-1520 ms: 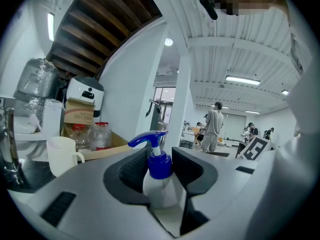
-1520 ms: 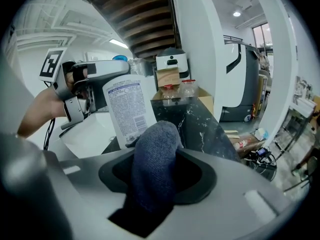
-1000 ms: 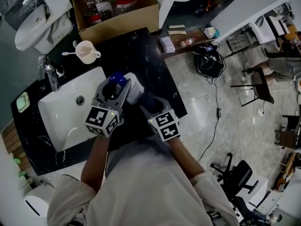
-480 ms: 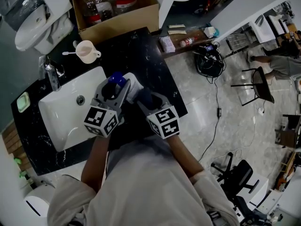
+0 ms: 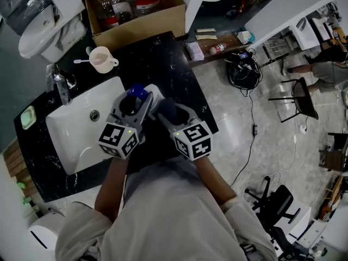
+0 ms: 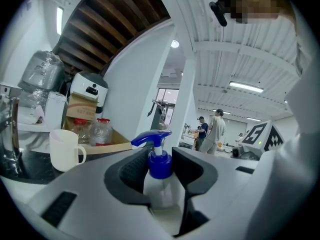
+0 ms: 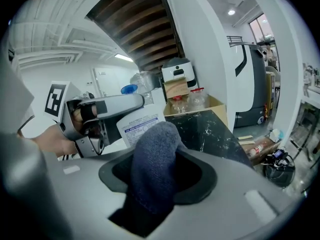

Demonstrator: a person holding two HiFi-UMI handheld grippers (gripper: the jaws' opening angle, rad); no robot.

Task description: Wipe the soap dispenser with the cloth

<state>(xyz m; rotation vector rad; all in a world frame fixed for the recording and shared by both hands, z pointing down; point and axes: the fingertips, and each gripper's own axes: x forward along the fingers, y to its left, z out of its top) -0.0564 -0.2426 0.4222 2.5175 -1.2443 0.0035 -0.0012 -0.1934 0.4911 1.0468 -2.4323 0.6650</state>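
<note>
Gripping soap dispenser, left tongs; right tongs clamp cloth; cardboard box holds jars.

A person wears a pale grey shirt with loose sleeves. The left gripper and right gripper are grey-bodied, with black-lined jaws. Behind each jaw pair sits a marker cube of black-and-white squares, bearing a small green light.
</note>
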